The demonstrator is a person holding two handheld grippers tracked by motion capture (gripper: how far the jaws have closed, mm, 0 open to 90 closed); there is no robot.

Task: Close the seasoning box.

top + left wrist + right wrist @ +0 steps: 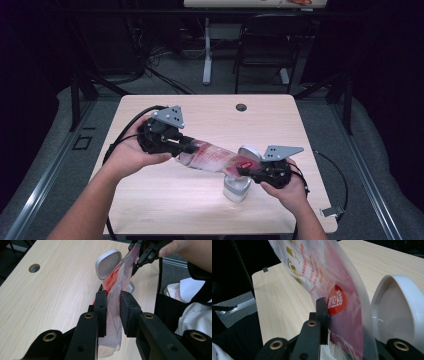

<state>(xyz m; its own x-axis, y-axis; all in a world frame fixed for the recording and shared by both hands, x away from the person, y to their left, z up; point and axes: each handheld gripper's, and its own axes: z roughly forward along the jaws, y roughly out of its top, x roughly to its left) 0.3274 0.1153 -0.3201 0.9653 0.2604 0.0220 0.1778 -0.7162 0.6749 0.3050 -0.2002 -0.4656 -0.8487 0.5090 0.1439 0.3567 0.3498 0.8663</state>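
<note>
Plastic bag [214, 159], translucent with red print, is held stretched between the two grippers above the light wooden table [200, 200]. In the high view the left gripper [182, 146] is seen at the bag's left end and the right gripper [246, 171] at its right end, each carried in one of the person's hands. The bag is suspended clear of the tabletop and slopes down from left to right.

In the left gripper view the two black jaws are closed onto the bag [113, 312], the film being pinched flat between the pads; the far end of the bag is seen caught by the right gripper [136, 255] near the top edge. In the right gripper view the bag [332, 285] is clamped against the left-hand jaw, with a round red label lying just beside the jaw tip; the other jaw is hidden behind the film. Both claws are therefore recorded as pinching the bag.

A white, rounded device [239, 185] with an opened lid stands on the table directly below the bag's right end. Its lid [399, 317] is seen close behind the bag in the right gripper view; whether they touch cannot be told.
</note>
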